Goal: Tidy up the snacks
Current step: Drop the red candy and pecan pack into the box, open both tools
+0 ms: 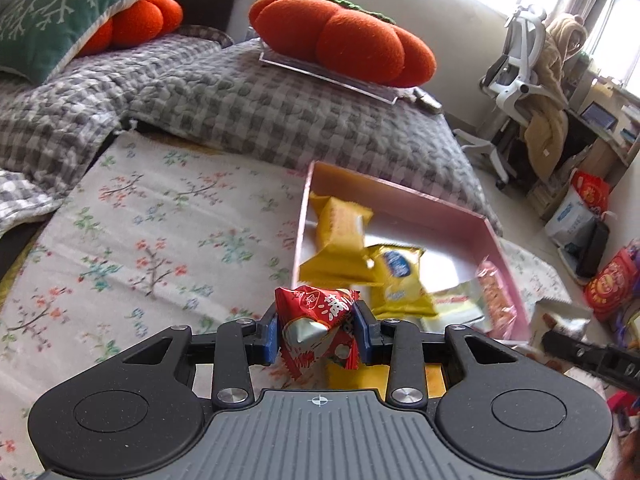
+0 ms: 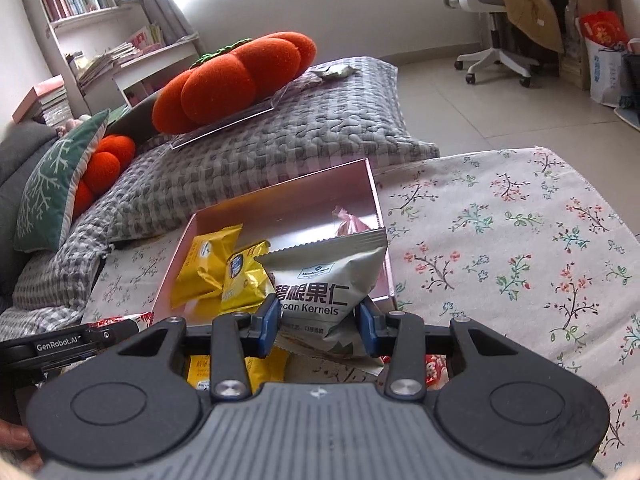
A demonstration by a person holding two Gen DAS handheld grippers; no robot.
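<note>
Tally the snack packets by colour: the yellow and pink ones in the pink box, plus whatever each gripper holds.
Yellow packets, pink box: 2
Pink packet, box: 1
Red packet, left gripper: 1
Grey pecan packet, right gripper: 1
Total: 5

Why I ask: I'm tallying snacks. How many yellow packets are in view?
3. Two yellow packets lie side by side inside the pink box; one lies outside it, under the right gripper. Others may be hidden.
</note>
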